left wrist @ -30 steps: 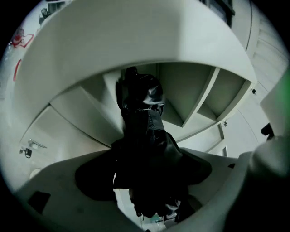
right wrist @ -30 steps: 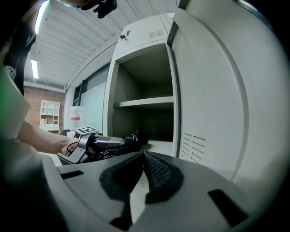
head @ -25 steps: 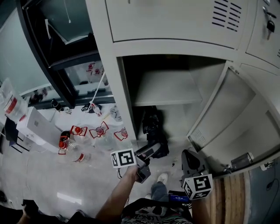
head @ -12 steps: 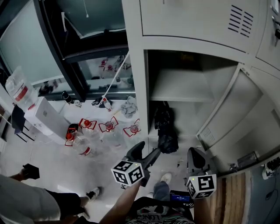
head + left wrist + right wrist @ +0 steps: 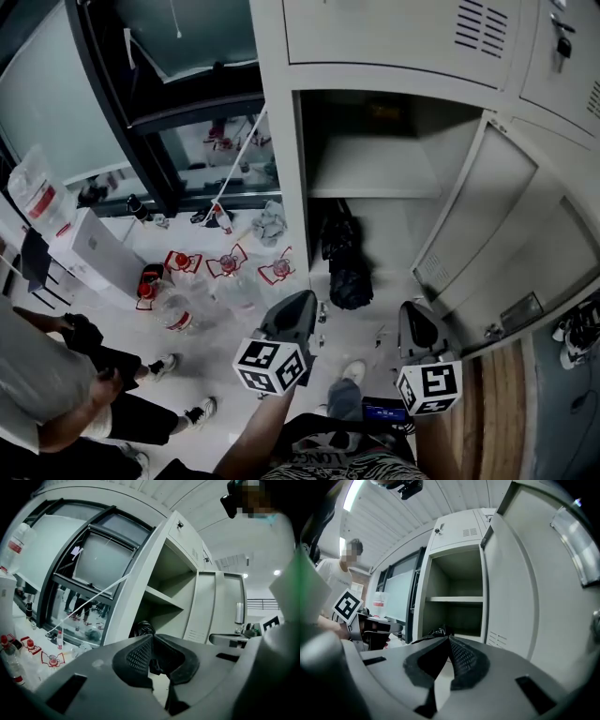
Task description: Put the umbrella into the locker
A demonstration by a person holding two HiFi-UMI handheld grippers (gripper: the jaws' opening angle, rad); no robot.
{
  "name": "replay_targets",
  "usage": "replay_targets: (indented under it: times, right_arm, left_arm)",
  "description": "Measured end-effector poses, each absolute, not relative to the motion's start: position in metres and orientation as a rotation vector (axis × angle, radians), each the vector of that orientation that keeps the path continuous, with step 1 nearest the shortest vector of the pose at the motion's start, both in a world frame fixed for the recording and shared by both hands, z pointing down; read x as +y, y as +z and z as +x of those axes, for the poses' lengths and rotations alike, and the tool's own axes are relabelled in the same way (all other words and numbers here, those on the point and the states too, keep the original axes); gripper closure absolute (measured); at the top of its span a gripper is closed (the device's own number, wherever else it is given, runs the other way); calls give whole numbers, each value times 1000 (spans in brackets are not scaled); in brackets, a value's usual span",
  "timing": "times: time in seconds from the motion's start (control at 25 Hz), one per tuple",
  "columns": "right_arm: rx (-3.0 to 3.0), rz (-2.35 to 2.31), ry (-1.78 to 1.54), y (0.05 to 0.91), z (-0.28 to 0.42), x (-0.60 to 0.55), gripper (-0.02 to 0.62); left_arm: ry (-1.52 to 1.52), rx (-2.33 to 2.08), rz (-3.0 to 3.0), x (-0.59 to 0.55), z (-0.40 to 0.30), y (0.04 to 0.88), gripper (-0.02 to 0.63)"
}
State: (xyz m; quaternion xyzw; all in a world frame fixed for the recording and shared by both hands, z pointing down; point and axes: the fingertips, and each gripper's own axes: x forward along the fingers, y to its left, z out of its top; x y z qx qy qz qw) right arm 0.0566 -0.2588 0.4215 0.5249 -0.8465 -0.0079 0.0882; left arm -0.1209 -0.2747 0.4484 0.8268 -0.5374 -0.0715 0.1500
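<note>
The black folded umbrella (image 5: 342, 261) lies on the floor of the open grey locker (image 5: 281, 141), under its shelf (image 5: 375, 178). My left gripper (image 5: 302, 300) hovers in front of the locker, below the umbrella in the head view, shut and empty. My right gripper (image 5: 412, 309) hangs beside it to the right, also shut and empty. In the left gripper view the umbrella (image 5: 142, 627) peeks just above the touching jaw tips of the left gripper (image 5: 150, 637). In the right gripper view the umbrella (image 5: 436, 632) shows beyond the right gripper (image 5: 449, 639).
The locker door (image 5: 487, 234) stands open to the right. Several water bottles (image 5: 225, 267) and a white box (image 5: 94, 258) sit on the floor to the left. A crouching person (image 5: 47, 375) is at lower left. My shoe (image 5: 349, 378) is below the grippers.
The left gripper has turned to point at the locker and its jaws have come together. A person has come into view at lower left. The umbrella has stayed in the locker.
</note>
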Motion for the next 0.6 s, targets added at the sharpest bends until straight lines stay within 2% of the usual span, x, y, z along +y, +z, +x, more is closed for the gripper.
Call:
replay_targets:
  times: [0.6]
  right_arm:
    - [-2504, 1593, -43, 418, 72, -248, 595]
  left_arm:
    - [-190, -1545, 2410, -266, -109, 443, 591]
